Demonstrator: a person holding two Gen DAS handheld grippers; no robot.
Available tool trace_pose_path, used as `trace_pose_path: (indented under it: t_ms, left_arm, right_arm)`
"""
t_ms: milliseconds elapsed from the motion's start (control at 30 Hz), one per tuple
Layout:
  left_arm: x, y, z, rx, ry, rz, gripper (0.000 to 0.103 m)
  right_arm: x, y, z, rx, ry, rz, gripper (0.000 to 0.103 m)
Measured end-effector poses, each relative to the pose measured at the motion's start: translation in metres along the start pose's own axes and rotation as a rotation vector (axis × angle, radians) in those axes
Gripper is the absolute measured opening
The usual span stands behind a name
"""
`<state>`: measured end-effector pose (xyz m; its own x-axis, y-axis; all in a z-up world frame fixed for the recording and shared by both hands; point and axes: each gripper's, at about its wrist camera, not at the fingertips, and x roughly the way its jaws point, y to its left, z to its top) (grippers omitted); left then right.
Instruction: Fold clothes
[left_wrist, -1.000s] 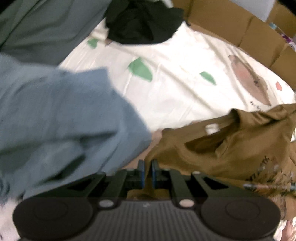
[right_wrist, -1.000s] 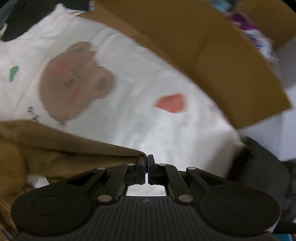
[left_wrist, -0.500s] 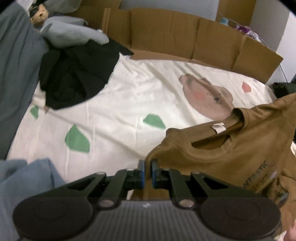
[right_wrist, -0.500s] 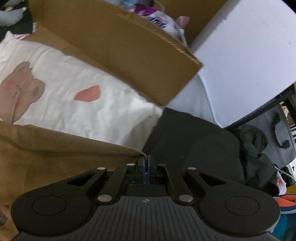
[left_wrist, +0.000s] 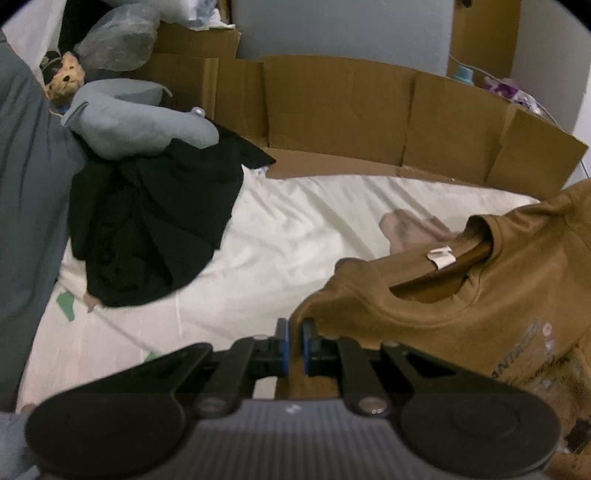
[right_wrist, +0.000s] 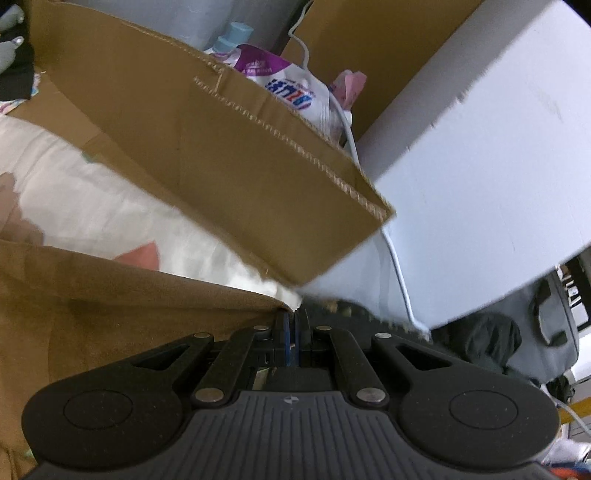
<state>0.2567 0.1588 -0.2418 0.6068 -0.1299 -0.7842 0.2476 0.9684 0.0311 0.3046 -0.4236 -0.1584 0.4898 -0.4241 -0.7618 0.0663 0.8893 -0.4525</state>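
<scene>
Left gripper (left_wrist: 294, 328) is clenching one shoulder corner of the brown T-shirt (left_wrist: 461, 306); right gripper (right_wrist: 294, 319) is pinching the opposite corner, jaws fully closed on cloth. You are holding the shirt stretched between both claws above the white sheet (left_wrist: 280, 236), its long axis running claw to claw, collar facing away. Both grippers are pointing steeply downward, body hanging below. Neither hand looks nearer.

Soft, even indoor light falls across both wrist views, with no hard shadows or glare. The pale bedsheet (left_wrist: 295, 236) reads brightest; the black garment (left_wrist: 147, 229) loses detail in shade. Fisheye curvature bends the cardboard wall (left_wrist: 369, 118) and darkens the corners. Motion blur smears the cardboard edge (right_wrist: 295, 206) in the right view.
</scene>
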Motion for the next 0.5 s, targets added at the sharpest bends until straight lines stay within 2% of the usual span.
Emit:
trace_pose_path:
  t_ms: [433,500]
  left_arm:
    - [0.055,-0.002,0.053,0.030,-0.046,0.026,0.007]
    - [0.070,-0.003,0.057,0.024,-0.020,-0.002,0.008]
  right_arm:
    - [0.058,-0.003,0.067,0.025,0.007,-0.093,0.000]
    - [0.067,-0.002,0.071,0.040,0.016,-0.106,0.000]
